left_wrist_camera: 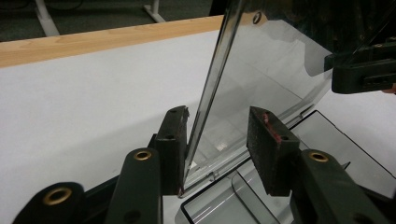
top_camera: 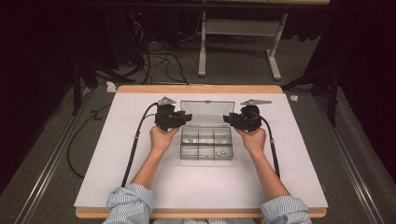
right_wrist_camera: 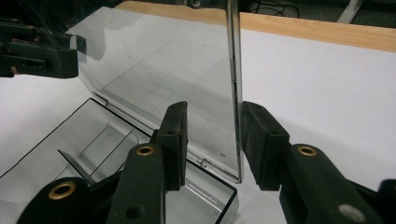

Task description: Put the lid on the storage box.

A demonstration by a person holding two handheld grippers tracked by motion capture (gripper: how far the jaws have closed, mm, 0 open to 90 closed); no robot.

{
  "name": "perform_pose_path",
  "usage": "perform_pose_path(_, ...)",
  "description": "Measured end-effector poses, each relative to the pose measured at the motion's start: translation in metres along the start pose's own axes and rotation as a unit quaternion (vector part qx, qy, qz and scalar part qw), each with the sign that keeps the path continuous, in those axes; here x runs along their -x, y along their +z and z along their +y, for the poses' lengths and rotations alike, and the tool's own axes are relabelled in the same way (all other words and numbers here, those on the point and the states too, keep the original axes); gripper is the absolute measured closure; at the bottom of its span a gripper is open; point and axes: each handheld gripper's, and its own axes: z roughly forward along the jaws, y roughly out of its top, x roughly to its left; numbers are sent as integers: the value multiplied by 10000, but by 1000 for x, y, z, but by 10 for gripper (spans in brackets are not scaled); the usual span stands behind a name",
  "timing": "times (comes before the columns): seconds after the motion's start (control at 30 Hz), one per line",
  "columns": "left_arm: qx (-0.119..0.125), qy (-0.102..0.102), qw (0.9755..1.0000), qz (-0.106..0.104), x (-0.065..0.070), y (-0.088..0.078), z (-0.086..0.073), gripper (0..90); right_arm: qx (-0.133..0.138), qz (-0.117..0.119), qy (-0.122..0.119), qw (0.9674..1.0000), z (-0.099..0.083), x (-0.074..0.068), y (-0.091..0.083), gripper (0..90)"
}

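Note:
A clear plastic compartment box [top_camera: 206, 142] sits mid-table with its lid [top_camera: 208, 113] swung up and standing nearly upright. My left gripper [top_camera: 187, 117] straddles the lid's left edge and my right gripper [top_camera: 227, 118] straddles its right edge. In the left gripper view the lid [left_wrist_camera: 271, 70] runs between the jaws of that gripper [left_wrist_camera: 218, 114], close against one jaw with a clear gap to the other. In the right gripper view the lid's edge [right_wrist_camera: 233, 70] lies beside one jaw of the right gripper [right_wrist_camera: 215, 109], apart from the other. Both grippers are open.
A few small metal parts [top_camera: 220, 152] lie in a front compartment of the box. A white sheet [top_camera: 140, 177] covers the wooden table [top_camera: 196, 88]. Cables [top_camera: 135, 140] trail from each gripper toward the person. Beyond the table are floor cables and a white stand [top_camera: 240, 42].

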Motion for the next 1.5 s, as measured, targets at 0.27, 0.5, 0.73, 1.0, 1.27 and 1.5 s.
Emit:
perform_pose_path(0.27,-1,60,10000,2,3,-3,-2,574,24,-1,-37,10000,-3,-2,-3,623)
perform_pose_path(0.5,20,124,9999,18,6,-6,-5,571,65,-11,-29,10000,-7,-3,-5,624)
perform_pose_path(0.73,97,134,9999,31,7,-9,-10,571,97,-4,-98,9999,-10,-5,-7,618)
perform_pose_path(1.0,130,156,9998,75,10,-10,-12,569,86,20,-26,10000,-11,-3,-13,656)
perform_pose_path(1.27,164,158,9997,75,10,-13,-15,574,57,16,-29,10000,-13,-3,-14,665)
perform_pose_path(1.5,197,130,9997,71,8,-15,-17,594,55,13,-69,10000,-14,-3,-13,672)
